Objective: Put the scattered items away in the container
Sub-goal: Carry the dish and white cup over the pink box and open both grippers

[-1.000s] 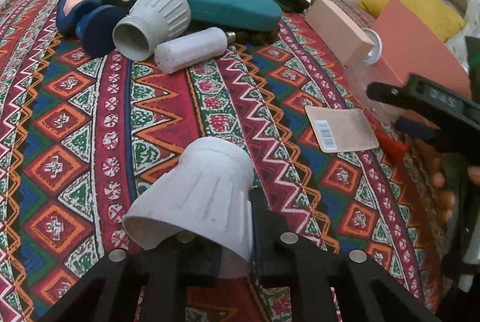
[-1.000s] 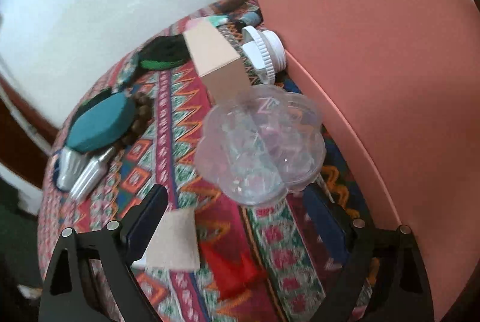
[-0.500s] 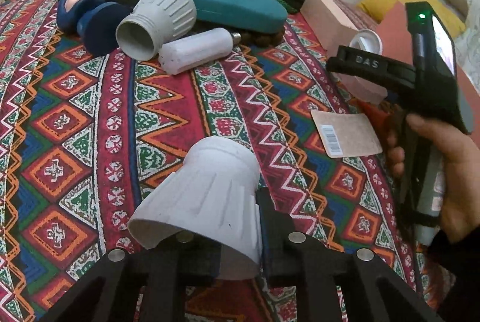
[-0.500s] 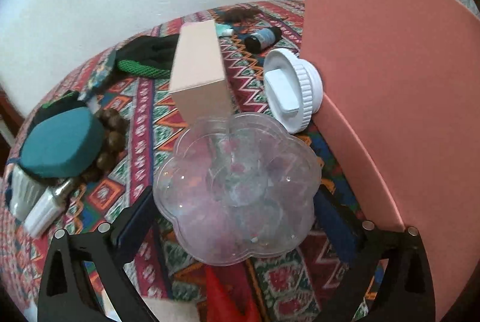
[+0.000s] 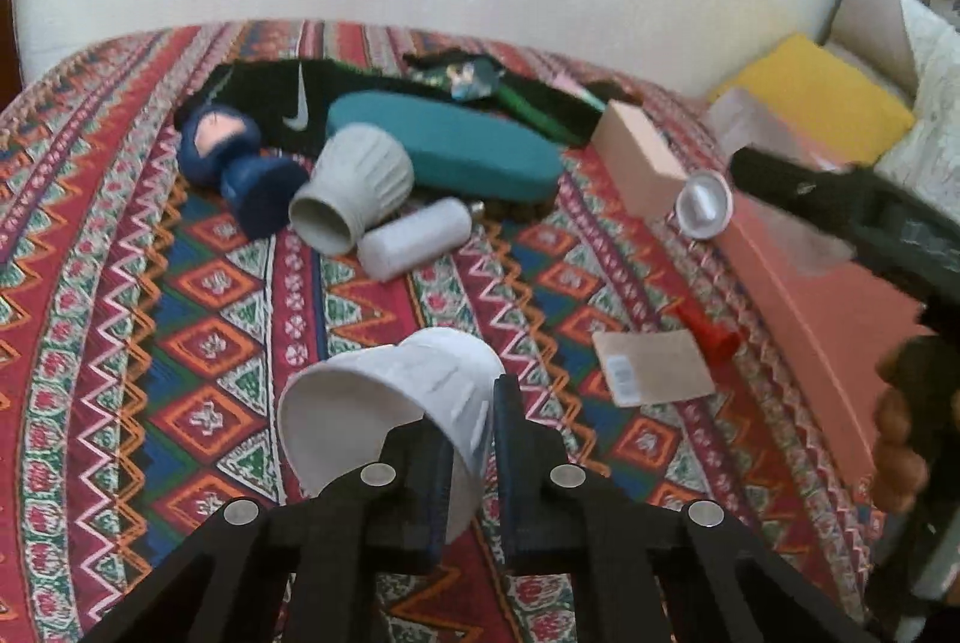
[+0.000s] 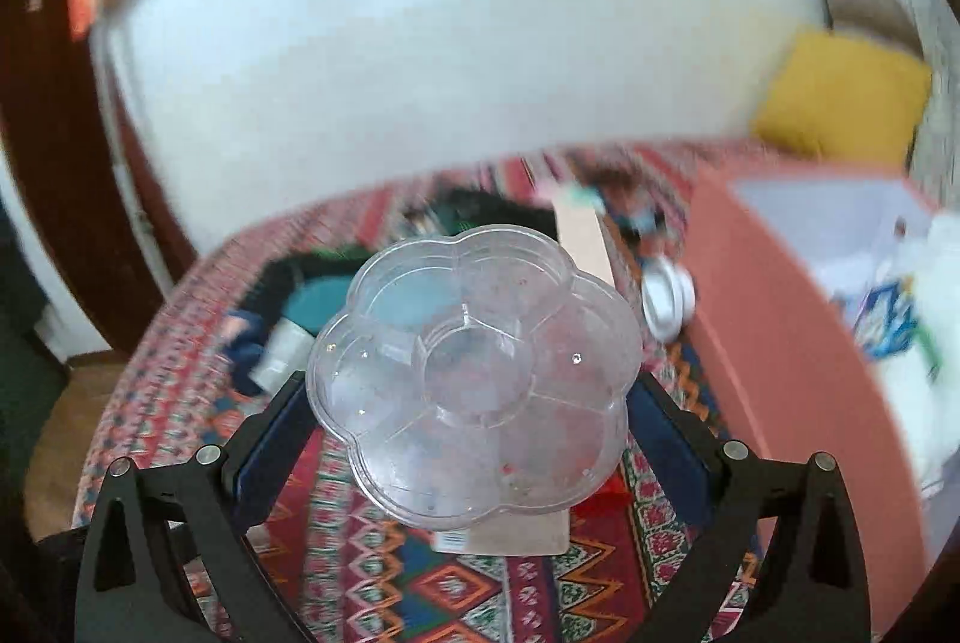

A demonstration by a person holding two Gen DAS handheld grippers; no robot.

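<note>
Both grippers are black, angular frames with round silver screws along the arms. The left gripper [image 5: 468, 439] has dark blue pads [image 5: 437, 487] inside its fingers; the right gripper [image 6: 468, 403] has the same blue lining.

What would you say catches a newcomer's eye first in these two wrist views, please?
The clear flower-shaped plastic tray fills the middle of the right wrist view, held between the right tongs above the bright patterned red cloth. In the left wrist view, the left tongs pinch the wall of a white ribbed plastic cup at bottom centre. The salmon-pink box stands at the right.
</note>
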